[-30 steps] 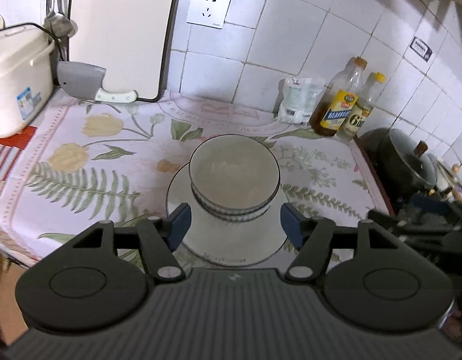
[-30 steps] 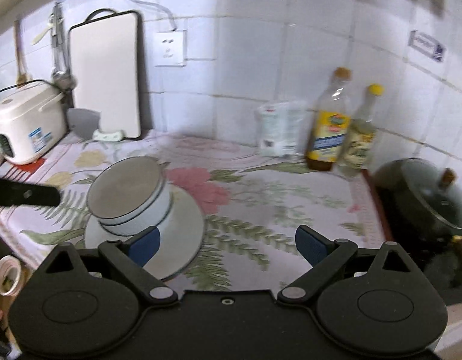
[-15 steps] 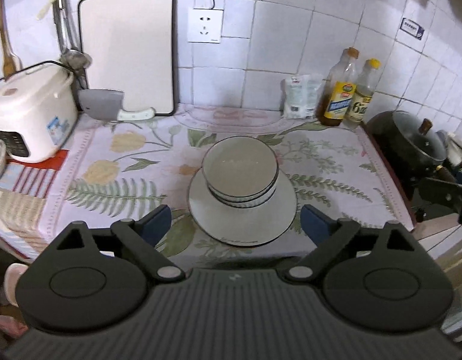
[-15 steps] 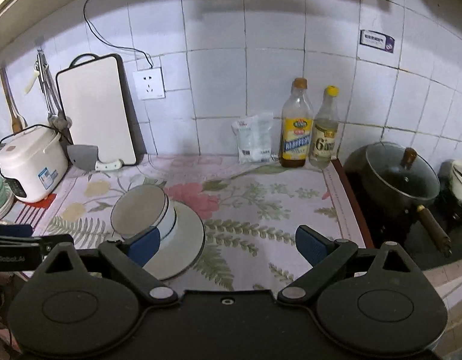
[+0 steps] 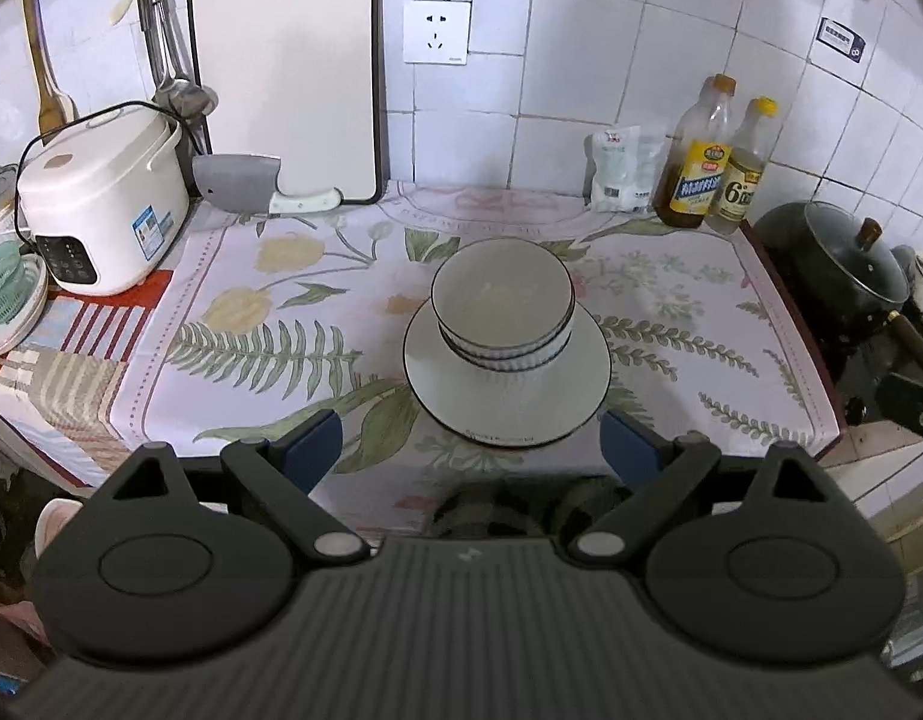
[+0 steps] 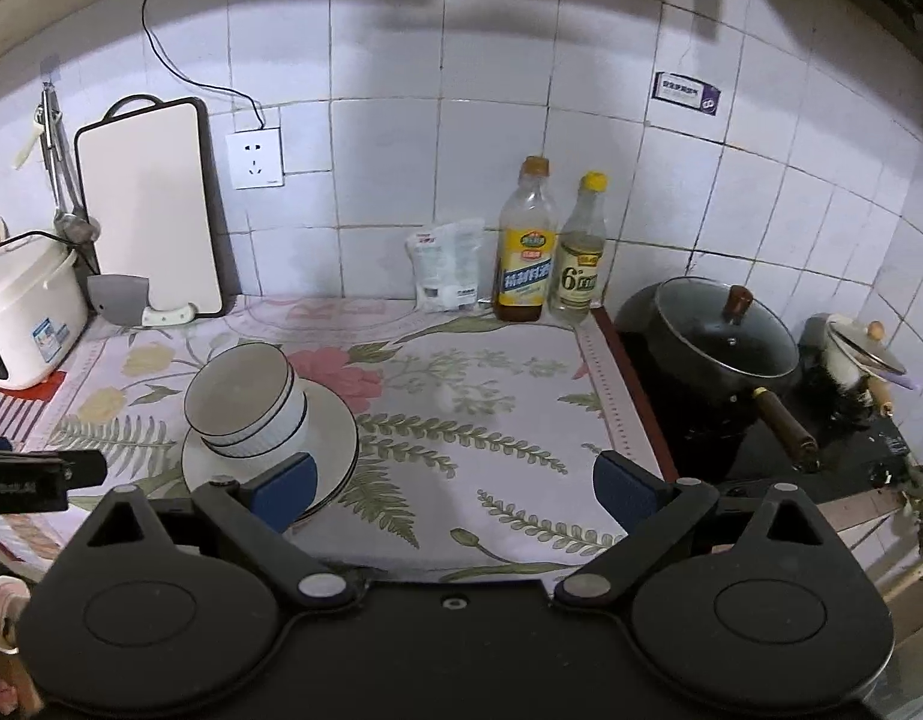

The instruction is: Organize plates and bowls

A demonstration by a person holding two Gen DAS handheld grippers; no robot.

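Two white ribbed bowls (image 5: 502, 312) sit nested on a white plate (image 5: 461, 396) with a dark rim, in the middle of the flowered counter cloth. The same bowls (image 6: 245, 405) and plate (image 6: 335, 444) show at the left of the right wrist view. My left gripper (image 5: 470, 444) stands open and empty, drawn back from the plate's near edge. My right gripper (image 6: 452, 489) is open too, with nothing between its fingers, to the right of the stack. The left gripper's tip (image 6: 35, 480) pokes in at the left edge of the right wrist view.
A rice cooker (image 5: 101, 198), cleaver (image 5: 245, 192) and cutting board (image 5: 287, 78) stand at the back left. Two bottles (image 5: 716, 162) and a bag (image 5: 620, 168) line the tiled wall. A lidded black pot (image 5: 839, 264) sits on the stove at the right. A green basket (image 5: 5, 294) is far left.
Both grippers have pulled back and up from the stack. The left jaws, close around the bowls a second ago, have spread wide and let go. The bowls stay on the plate.
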